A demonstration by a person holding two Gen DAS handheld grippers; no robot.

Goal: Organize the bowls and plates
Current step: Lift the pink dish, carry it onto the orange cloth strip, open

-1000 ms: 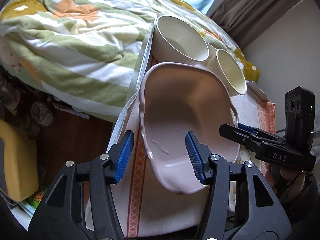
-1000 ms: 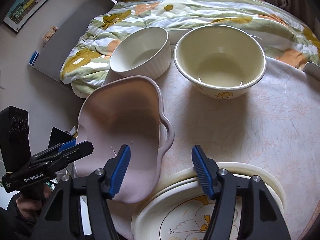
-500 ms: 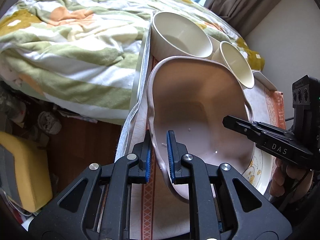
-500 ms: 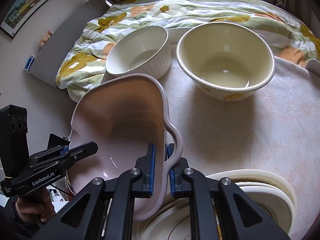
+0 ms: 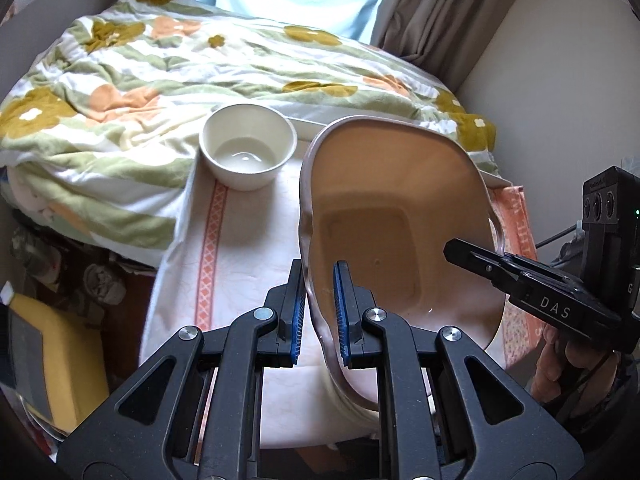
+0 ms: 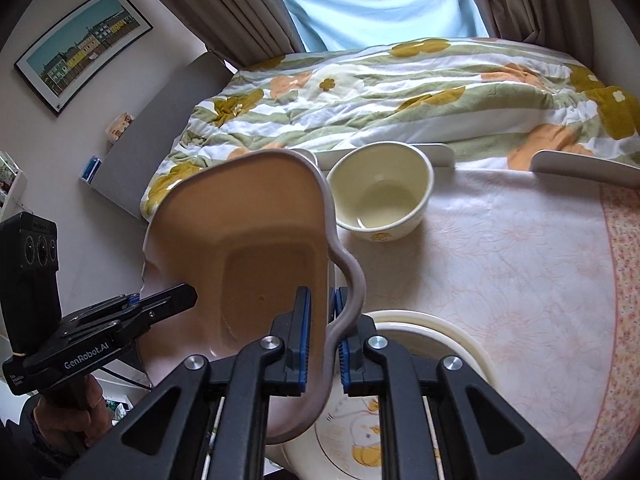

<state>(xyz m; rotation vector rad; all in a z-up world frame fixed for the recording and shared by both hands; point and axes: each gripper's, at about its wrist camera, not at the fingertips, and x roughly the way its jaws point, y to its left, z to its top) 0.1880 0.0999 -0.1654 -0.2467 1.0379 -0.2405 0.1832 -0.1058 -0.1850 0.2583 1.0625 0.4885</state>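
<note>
The left gripper [image 5: 320, 312] is closed on the left rim of the pink dish [image 5: 400, 216], with one blue pad on the outside and one on the inside. The right gripper [image 6: 320, 320] is closed in the same way on the opposite rim, next to the wavy handle. The dish hangs between the two grippers, tilted, with its far end higher, above the table [image 6: 500, 264]. Its near end is hidden behind the black fingers in both views.

Ahead of the left gripper and a little to its left, a white ribbed bowl [image 5: 248, 156] stands on the cloth, near the table's far edge. Ahead of the right gripper and slightly to its right stands a cream bowl [image 6: 384, 196] with a small yellow print; the dish hides part of its left side. In the left wrist view the dish hides this bowl.

Just below the right gripper lies a stack of cream plates [image 6: 432, 336]. How many they are is hard to tell, and the fingers cover much of the top plate's drawing. Beyond the table lies a flowered quilt [image 5: 160, 60].
</note>
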